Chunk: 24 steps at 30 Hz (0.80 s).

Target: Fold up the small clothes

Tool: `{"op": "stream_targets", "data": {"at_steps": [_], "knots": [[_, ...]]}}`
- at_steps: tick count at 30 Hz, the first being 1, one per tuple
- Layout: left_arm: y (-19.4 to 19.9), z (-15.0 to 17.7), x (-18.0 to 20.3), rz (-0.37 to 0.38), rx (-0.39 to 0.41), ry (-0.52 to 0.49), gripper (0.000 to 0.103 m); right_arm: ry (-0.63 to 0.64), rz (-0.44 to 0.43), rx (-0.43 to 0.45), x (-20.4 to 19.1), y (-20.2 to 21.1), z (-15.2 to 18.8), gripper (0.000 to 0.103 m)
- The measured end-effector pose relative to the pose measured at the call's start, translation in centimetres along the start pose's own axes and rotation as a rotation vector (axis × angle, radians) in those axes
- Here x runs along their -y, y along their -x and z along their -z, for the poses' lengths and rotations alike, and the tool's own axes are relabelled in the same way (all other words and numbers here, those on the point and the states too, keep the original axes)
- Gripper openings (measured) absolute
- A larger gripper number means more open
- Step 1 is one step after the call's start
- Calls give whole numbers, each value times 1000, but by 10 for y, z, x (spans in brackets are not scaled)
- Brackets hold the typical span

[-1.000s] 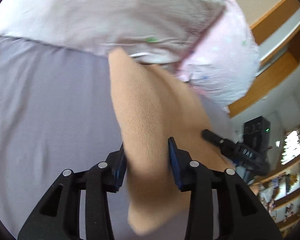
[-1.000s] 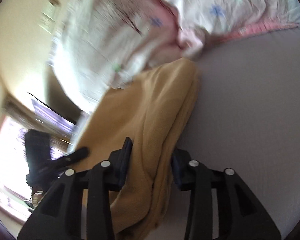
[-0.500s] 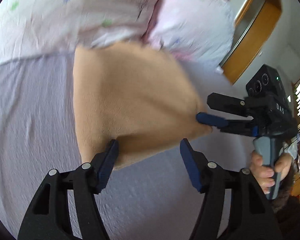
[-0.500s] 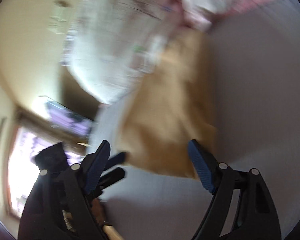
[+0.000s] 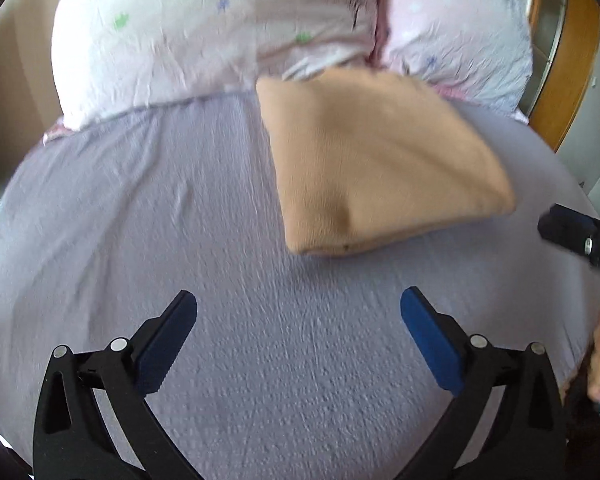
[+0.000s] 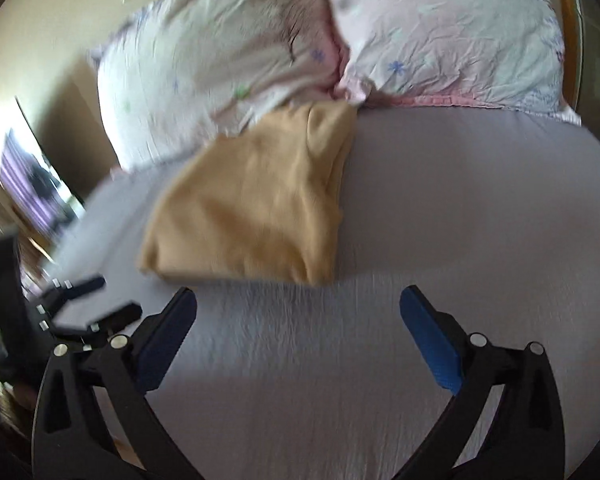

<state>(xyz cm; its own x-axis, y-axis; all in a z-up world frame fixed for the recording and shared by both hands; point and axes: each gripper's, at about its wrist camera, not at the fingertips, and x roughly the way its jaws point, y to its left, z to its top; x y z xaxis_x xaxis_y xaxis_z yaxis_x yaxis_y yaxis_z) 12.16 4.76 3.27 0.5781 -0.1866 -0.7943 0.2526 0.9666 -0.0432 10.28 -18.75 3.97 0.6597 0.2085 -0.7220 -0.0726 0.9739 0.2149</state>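
The folded tan cloth (image 5: 380, 160) lies on the bed sheet (image 5: 160, 220), at 12 o'clock from the left gripper (image 5: 298, 312) and the right gripper (image 6: 298, 312), both released.

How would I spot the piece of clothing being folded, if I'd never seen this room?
Find the bed's lilac sheet. At its head lie two crumpled pale pillows with small flower prints. The tan folded garment rests against them, the only plain, warm-coloured thing on the bed.
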Motion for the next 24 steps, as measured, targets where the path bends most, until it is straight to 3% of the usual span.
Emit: {"op": "stream_targets", "data": {"at_steps": [3, 10, 24], "knots": [[-9, 0, -5, -28, -30, 18, 102, 31, 69, -26, -8, -11, 9, 101], [-20, -1, -6, -100, -46, 18, 102, 75, 137, -50, -25, -28, 11, 101], [-19, 1, -4, -93, -36, 7, 102, 96, 186, -127, -36, -42, 19, 101]]}}
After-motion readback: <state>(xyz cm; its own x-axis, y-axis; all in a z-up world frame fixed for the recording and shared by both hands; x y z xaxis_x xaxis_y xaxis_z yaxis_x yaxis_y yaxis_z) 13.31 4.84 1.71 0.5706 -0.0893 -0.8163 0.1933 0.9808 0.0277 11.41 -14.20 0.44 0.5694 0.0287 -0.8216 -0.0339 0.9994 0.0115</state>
